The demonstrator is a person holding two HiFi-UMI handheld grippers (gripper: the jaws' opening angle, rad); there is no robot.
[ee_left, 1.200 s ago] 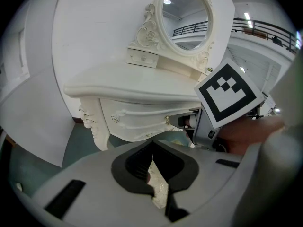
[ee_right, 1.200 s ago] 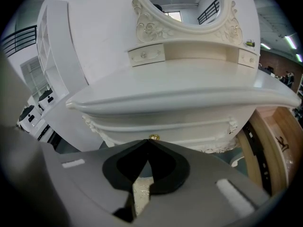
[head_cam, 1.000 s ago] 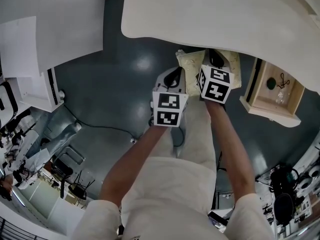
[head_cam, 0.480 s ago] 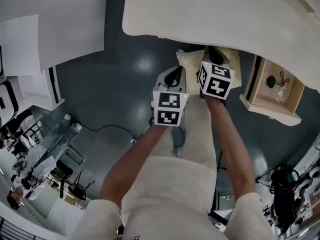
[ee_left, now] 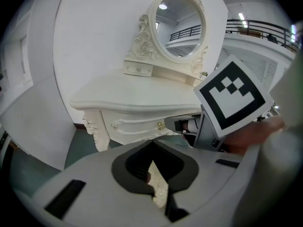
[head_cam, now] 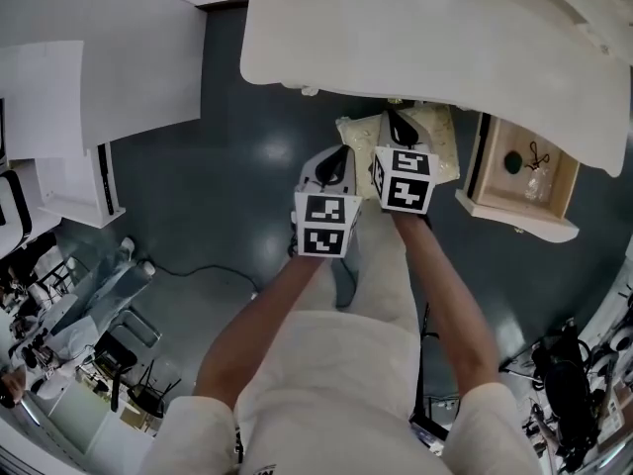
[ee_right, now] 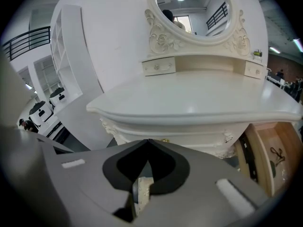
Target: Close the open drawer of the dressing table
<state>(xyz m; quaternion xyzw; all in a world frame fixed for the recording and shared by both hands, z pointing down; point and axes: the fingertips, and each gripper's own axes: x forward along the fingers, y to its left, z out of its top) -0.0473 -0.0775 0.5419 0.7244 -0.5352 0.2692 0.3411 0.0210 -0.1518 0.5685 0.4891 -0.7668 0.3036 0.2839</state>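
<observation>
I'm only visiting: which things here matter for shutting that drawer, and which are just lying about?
For the job:
- open drawer
- dressing table
- left gripper and right gripper, both shut and empty

Just lying about:
- cream patterned cushion beneath the tabletop
- cable on the floor
- white shelf unit
- dark round thing inside the drawer
</observation>
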